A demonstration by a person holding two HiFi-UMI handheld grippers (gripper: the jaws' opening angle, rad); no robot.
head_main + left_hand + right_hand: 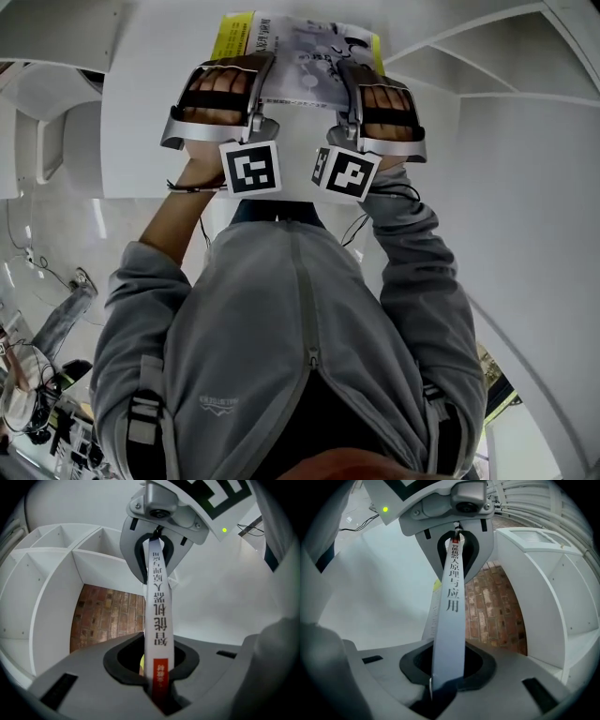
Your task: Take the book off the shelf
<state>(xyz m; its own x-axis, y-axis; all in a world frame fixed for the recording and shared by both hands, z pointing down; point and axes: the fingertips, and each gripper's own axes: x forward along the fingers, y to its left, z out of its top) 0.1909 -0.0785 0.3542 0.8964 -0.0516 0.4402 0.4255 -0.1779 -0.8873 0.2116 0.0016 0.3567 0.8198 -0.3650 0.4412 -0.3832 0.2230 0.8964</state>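
Note:
The book (300, 45), white-covered with a yellow strip at one end, lies flat between both grippers above a white surface (150, 112). My left gripper (263, 77) is shut on one end of the book's spine (158, 620), whose red-banded end sits between the jaws of the left gripper (158, 688). On the other end of the spine (450, 616), my right gripper (348, 82) is shut, and the right gripper (440, 686) clamps it at the bottom of its own view. Each gripper view shows the opposite gripper at the top, around the spine's far end.
White shelf compartments (56, 573) stand to the left of the book, and more white shelving (553, 588) stands to its right. A brick wall (108, 616) shows through the open back. The person's grey jacket (291, 337) fills the lower head view.

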